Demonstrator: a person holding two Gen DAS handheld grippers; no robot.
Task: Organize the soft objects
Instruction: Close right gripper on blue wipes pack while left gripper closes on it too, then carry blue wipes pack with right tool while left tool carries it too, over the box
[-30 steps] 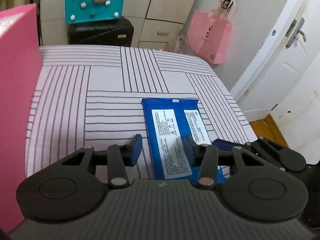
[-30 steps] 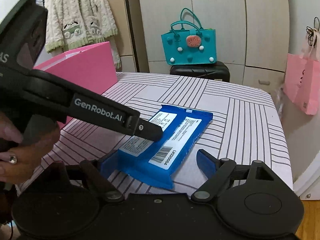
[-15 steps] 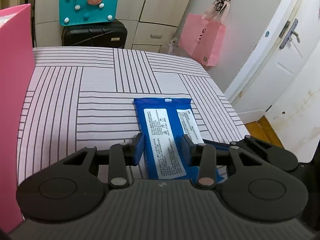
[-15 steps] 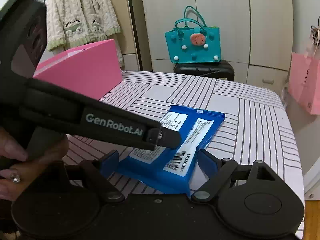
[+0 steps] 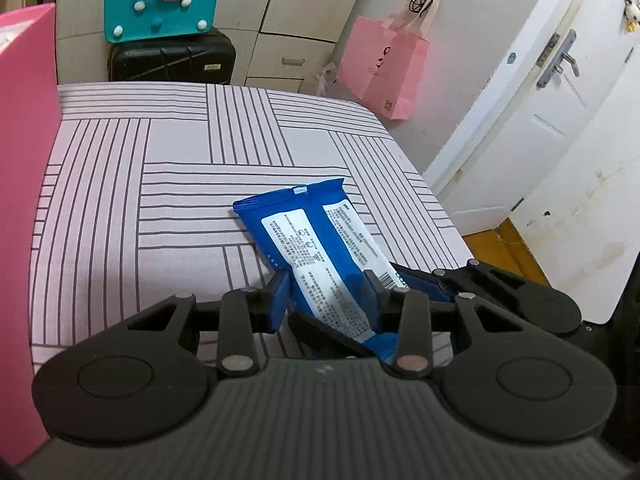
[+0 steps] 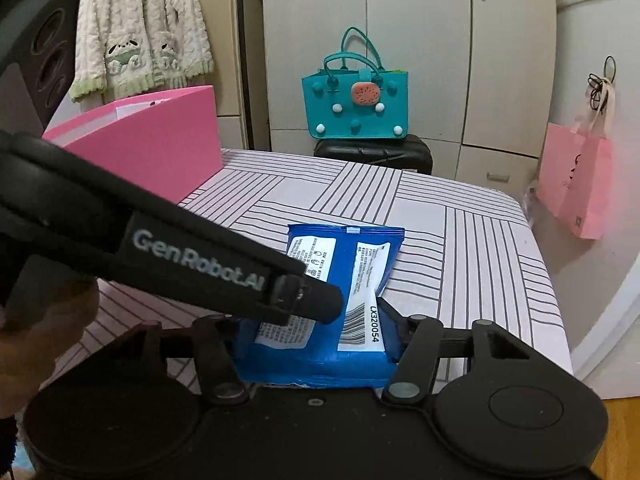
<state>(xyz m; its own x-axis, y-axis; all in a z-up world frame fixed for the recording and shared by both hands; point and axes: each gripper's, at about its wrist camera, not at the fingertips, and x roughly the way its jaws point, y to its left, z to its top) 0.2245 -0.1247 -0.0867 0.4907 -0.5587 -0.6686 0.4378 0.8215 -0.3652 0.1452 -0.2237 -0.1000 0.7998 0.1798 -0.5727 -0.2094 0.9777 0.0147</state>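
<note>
In the left wrist view, the left tool (image 5: 326,294) is clamped on the near end of a blue pack (image 5: 320,240) with white labels; its blue pads (image 5: 278,298) press the pack's two long sides. The pack tilts up from the striped table (image 5: 160,152) toward 11 o'clock, its far end raised. The right tool (image 5: 416,280) reaches in from 3 o'clock at the pack's near right edge. A pink box (image 5: 24,160) stands at 9 o'clock, and a pink paper bag (image 5: 382,74) hangs at 1 o'clock. In the right wrist view, the right tool (image 6: 316,332) is closing with the same blue pack (image 6: 352,256) between its jaws, and its pads already touch the pack's sides. The left tool (image 6: 320,300) crosses from 9 o'clock onto the pack's label. A teal bag (image 6: 354,106) sits at 12 o'clock beyond the table (image 6: 480,240), and the pink box (image 6: 160,140) stands at 10 o'clock.
</note>
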